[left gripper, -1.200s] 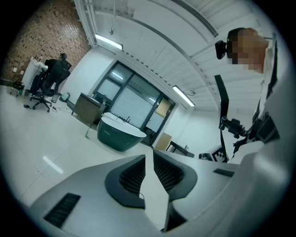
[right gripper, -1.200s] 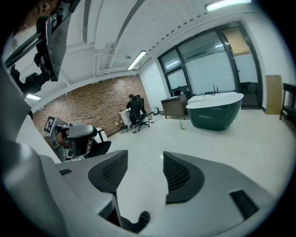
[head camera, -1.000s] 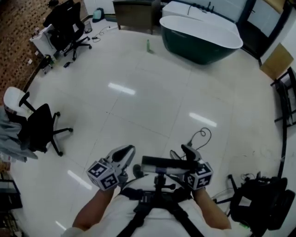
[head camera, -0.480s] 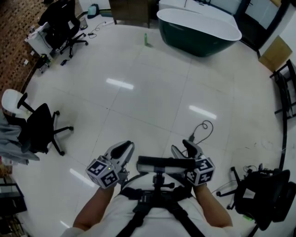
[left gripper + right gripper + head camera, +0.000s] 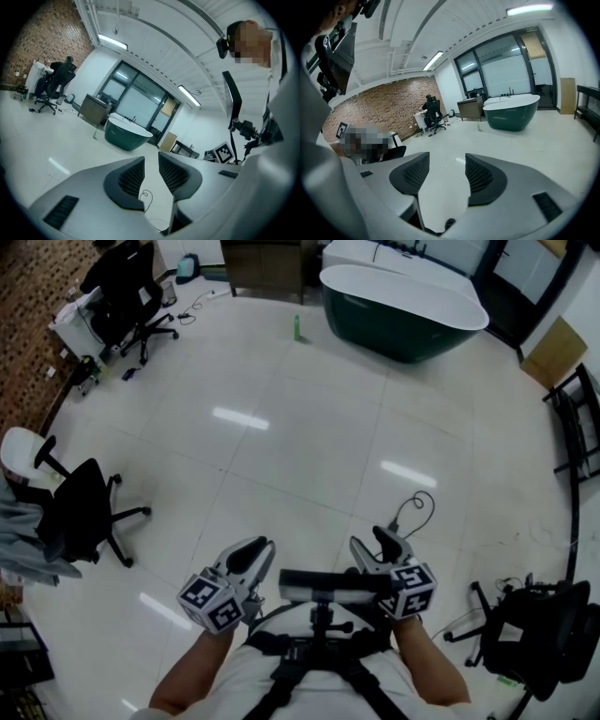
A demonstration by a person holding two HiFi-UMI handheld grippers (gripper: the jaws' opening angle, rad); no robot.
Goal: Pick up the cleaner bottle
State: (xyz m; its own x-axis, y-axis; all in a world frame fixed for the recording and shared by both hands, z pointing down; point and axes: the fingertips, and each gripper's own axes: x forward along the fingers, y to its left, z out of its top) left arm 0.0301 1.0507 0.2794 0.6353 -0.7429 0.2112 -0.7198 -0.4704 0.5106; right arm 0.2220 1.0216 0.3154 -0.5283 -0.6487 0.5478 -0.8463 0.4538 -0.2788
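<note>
The left gripper (image 5: 255, 549) is held close to the person's body, far across the floor from the tub (image 5: 403, 310). Its jaws have just been opening and stand only a little apart, with nothing between them. The right gripper (image 5: 375, 542), beside it and just as far from the tub, is spread wider and is also empty.

A loose cable (image 5: 412, 507) loops on the floor between the right gripper and the tub. Walking straight ahead could catch a foot in it.

The bottle (image 5: 297, 328), small and green, stands upright on the floor near the tub's left end, apart from it. The main risk is probably at the reach. If the left jaws arrive this narrow, they would likely push the bottle rather than straddle it. A slim upright bottle on glossy tile would likely topple or skid toward the tub.
</note>
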